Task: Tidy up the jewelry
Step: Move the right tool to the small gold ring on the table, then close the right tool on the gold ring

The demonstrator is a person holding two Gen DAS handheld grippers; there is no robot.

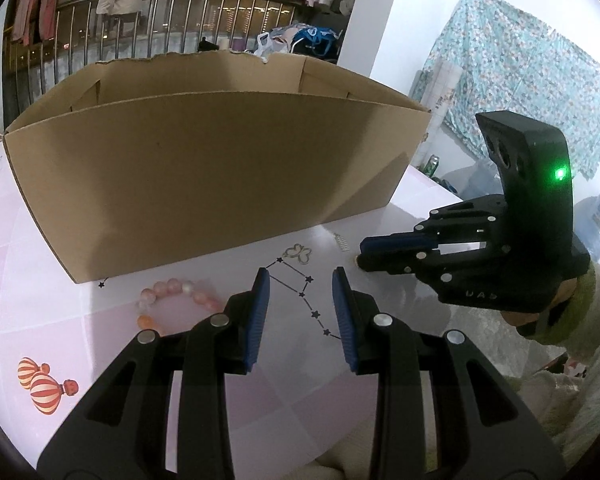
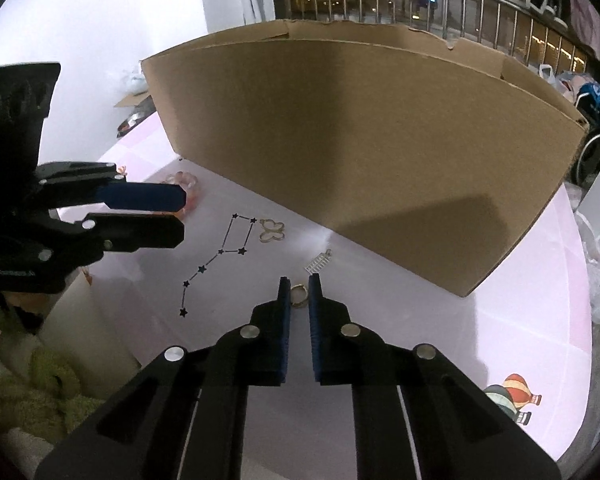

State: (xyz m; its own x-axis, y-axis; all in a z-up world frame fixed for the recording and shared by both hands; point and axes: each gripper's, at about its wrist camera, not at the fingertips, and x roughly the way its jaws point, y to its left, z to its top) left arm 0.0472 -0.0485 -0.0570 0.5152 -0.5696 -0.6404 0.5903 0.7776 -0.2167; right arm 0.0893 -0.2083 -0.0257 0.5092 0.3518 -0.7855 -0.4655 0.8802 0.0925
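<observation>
- Presently, right tool [image 2: 299,285] tipped down at the tabletop [image 2: 420,320], blue pads nearly together around a small gold ring [image 2: 299,293]; contact between pads and ring not clear.
- Ring flat on the tabletop, just in front of the cardboard box [image 2: 360,140].
- Small silver comb-like charm [image 2: 318,262] just beyond the ring, close to the box wall.
- Butterfly-shaped piece [image 2: 272,231] further left, beside a printed star-constellation pattern [image 2: 216,260].
- Left tool [image 1: 300,280] held over that pattern, pads apart, nothing between them.
- Pink bead bracelet [image 1: 172,296] on the tabletop left of the left tool, near the box's front corner.
- Box open-topped; inside not visible.
- Hot-air balloon decals [image 1: 46,384] at the tabletop's near edge.
- Fuzzy light sleeve [image 1: 560,360] behind the right tool.
</observation>
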